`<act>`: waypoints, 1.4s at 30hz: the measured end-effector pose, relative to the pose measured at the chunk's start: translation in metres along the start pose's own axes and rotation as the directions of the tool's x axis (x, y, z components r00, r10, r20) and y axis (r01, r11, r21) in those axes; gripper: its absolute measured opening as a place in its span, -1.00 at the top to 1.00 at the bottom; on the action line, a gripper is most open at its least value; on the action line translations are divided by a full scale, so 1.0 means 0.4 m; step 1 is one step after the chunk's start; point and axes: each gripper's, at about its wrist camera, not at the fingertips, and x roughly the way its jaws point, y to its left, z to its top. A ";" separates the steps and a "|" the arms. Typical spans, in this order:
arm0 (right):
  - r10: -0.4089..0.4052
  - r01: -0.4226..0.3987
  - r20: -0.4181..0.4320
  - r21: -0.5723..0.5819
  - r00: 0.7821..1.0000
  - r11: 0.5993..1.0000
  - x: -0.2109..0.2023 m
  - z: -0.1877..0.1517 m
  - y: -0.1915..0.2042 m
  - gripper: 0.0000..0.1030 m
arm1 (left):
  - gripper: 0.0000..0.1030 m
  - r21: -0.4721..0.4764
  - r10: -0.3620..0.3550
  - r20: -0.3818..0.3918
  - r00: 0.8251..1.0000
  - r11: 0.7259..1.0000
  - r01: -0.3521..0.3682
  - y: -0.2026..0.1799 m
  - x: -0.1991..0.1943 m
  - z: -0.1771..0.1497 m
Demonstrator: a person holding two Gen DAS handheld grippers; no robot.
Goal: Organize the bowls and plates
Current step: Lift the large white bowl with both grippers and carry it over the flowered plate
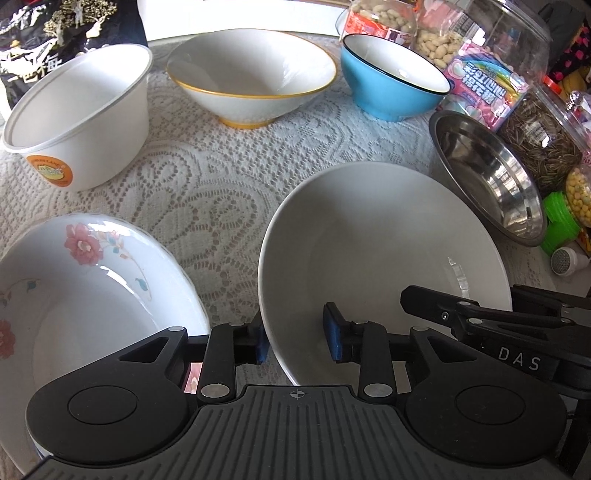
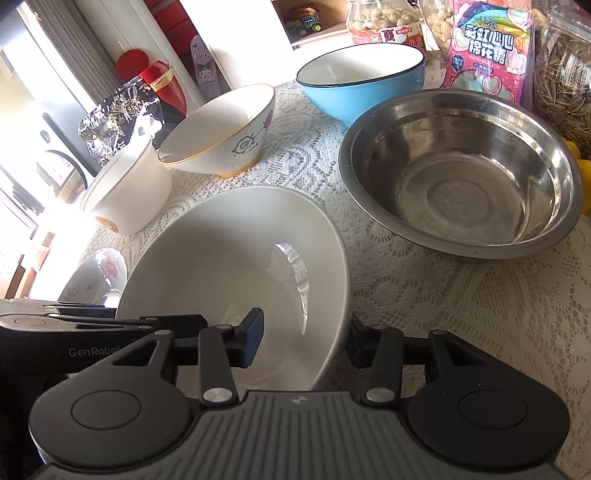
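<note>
A plain white bowl (image 1: 369, 236) sits on the lace tablecloth. My left gripper (image 1: 297, 339) is open and straddles its near left rim, one pad outside and one inside. My right gripper (image 2: 306, 338) is open and straddles the near right rim of the same bowl (image 2: 229, 258). The right gripper's fingers (image 1: 461, 310) show at the bowl's right edge in the left wrist view. A floral bowl (image 1: 74, 295) lies left of it. A steel bowl (image 2: 458, 173), a blue bowl (image 2: 362, 85), a gold-rimmed bowl (image 1: 251, 77) and a white paper bowl (image 1: 81, 110) stand behind.
Jars of peanuts (image 2: 384, 22) and sunflower seeds (image 2: 565, 85) and a pink marshmallow bag (image 2: 487, 48) line the back right. A dark snack bag (image 1: 62, 29) stands at the back left. A green-lidded jar (image 1: 565, 214) lies right of the steel bowl.
</note>
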 end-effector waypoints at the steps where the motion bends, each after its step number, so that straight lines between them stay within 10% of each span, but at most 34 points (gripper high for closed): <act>1: -0.003 0.003 -0.002 -0.004 1.000 1.000 -0.001 -0.001 0.003 0.11 | 0.37 0.000 0.002 0.006 1.000 1.000 -0.002 0.001 -0.003 -0.001; 24: 0.094 -0.068 0.085 -0.271 0.992 0.960 -0.073 0.016 0.267 0.12 | 0.52 -0.125 0.073 0.303 0.950 0.992 -0.036 0.165 -0.280 -0.097; 42: 0.140 -0.170 -0.102 -0.404 0.985 0.899 0.074 -0.062 0.472 0.12 | 0.52 -0.318 0.179 0.213 0.960 0.942 -0.105 0.374 -0.273 -0.240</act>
